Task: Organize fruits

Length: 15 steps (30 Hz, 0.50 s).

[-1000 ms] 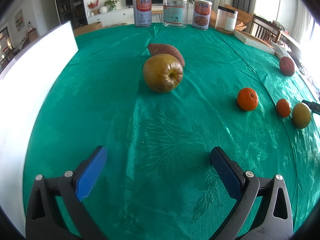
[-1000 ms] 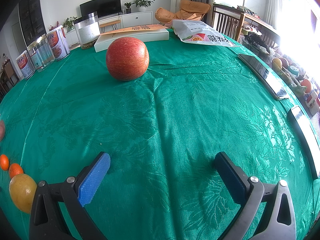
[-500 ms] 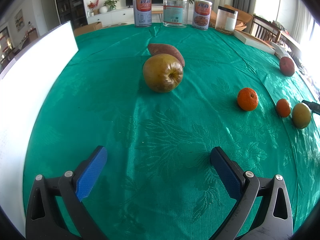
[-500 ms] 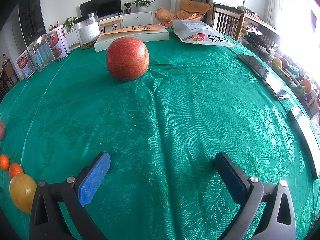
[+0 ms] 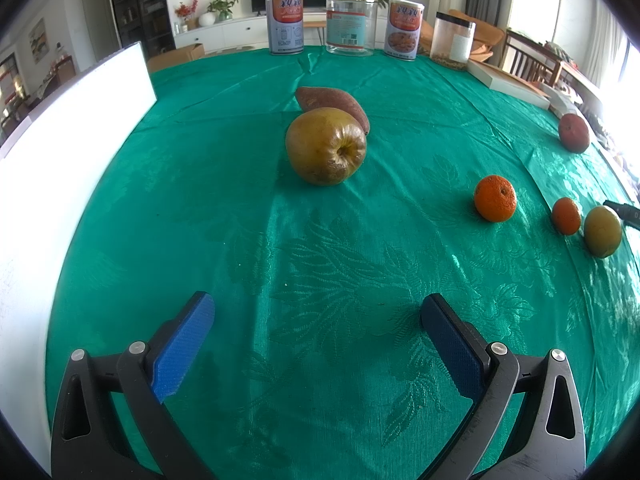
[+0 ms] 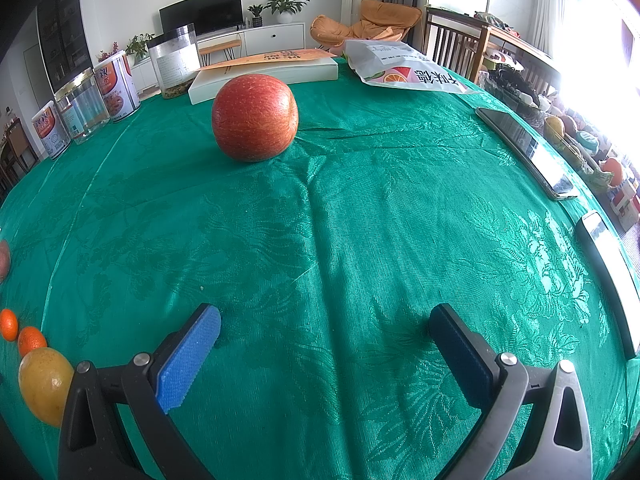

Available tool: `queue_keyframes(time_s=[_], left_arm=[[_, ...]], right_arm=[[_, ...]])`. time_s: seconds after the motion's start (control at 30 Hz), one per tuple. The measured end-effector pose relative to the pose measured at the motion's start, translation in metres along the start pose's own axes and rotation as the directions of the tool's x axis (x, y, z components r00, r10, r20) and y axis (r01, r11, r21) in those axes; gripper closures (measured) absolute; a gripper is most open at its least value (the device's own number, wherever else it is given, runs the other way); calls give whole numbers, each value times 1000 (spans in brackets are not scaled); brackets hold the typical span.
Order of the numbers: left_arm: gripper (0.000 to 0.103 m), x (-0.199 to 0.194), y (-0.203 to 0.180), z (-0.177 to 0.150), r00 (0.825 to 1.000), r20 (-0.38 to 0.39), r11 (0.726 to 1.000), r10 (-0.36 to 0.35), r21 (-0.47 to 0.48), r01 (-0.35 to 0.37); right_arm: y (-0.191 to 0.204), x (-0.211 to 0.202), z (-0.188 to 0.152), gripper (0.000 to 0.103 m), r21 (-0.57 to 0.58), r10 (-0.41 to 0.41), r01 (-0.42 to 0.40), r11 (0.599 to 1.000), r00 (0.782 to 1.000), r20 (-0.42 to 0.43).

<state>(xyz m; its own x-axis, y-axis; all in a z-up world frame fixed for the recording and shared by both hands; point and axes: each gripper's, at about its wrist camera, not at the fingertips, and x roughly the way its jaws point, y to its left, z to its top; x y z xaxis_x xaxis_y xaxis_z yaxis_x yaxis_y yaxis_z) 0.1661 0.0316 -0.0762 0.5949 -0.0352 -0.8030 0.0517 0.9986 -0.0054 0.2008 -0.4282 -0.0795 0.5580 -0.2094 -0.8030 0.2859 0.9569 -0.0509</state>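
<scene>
On the green tabletop (image 5: 224, 168), at 12 o'clock of the left gripper (image 5: 316, 312): brown pear (image 5: 326, 146); of the right gripper (image 6: 324, 320): red apple (image 6: 255, 117). Both jaws wide open, empty. Approach step, apparently; next: advance, straddle fruit, close.

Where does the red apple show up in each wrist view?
Left wrist: red apple small at far right, near the table edge.
Right wrist: red apple large, upper centre-left, in front of the white box.
Shared landmark: the clear jar between two printed tins.
</scene>
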Motion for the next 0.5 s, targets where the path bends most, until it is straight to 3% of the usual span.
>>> queue_keyframes(time_s=[0.3, 0.37, 0.5], left_arm=[[0, -1, 1, 1, 999, -15, 999, -31, 19, 32], [1, -1, 6, 5, 996, -49, 996, -77, 30, 79], [2, -4, 29, 24, 972, -84, 974, -218, -84, 211]], right_arm=[[0, 0, 0, 0, 0, -2, 2, 1000, 1000, 0], [0, 0, 0, 0, -1, -2, 2, 1000, 1000, 0], [0, 0, 0, 0, -1, -3, 3, 1000, 1000, 1]])
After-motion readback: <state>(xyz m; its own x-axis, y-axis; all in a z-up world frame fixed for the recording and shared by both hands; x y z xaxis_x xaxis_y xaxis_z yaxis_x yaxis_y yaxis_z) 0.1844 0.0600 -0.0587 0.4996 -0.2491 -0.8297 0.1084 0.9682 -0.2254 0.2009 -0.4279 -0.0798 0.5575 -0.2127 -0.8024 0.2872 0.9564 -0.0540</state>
